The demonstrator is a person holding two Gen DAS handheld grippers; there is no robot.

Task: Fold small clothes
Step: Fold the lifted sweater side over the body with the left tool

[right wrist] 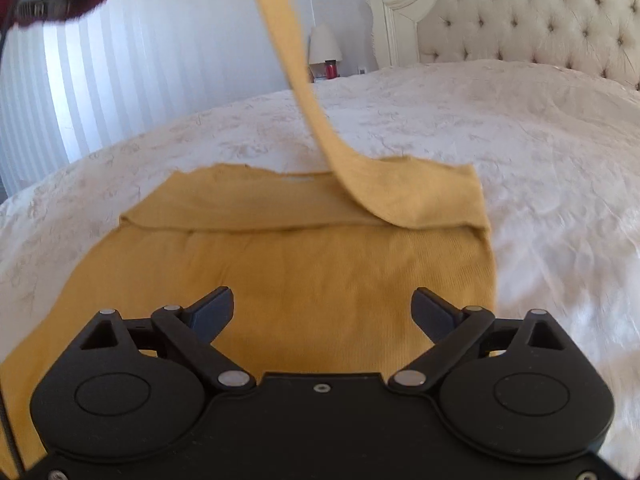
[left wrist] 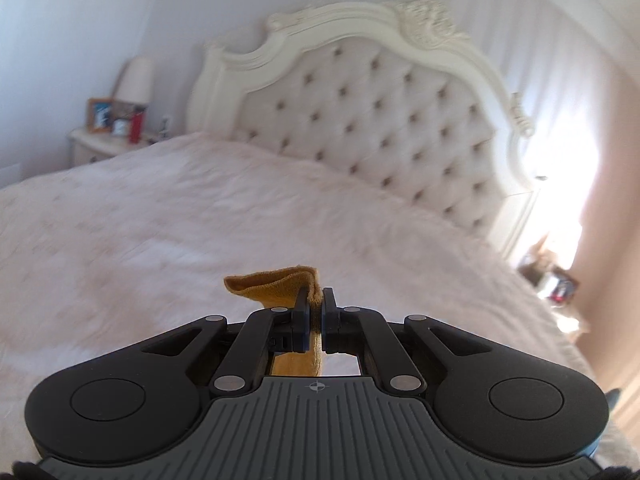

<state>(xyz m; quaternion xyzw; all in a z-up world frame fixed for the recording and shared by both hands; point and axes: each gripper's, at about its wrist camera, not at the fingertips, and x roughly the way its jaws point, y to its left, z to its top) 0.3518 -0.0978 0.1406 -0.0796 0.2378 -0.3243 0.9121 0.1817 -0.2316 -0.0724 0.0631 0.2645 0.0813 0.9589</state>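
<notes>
A mustard-yellow knit top [right wrist: 280,264] lies flat on the white bedspread [right wrist: 520,152], one edge folded over its far side. One sleeve [right wrist: 288,52] is lifted up and stretches to the top of the right wrist view. My left gripper [left wrist: 316,304] is shut on the sleeve end [left wrist: 276,284], held high above the bed. My right gripper [right wrist: 322,312] is open and empty, low over the near part of the top.
A tufted cream headboard [left wrist: 380,112] stands at the far end of the bed. A nightstand [left wrist: 104,142] with a lamp, photo frames and a red object stands at the left. A bright window with curtains [left wrist: 568,184] is at the right.
</notes>
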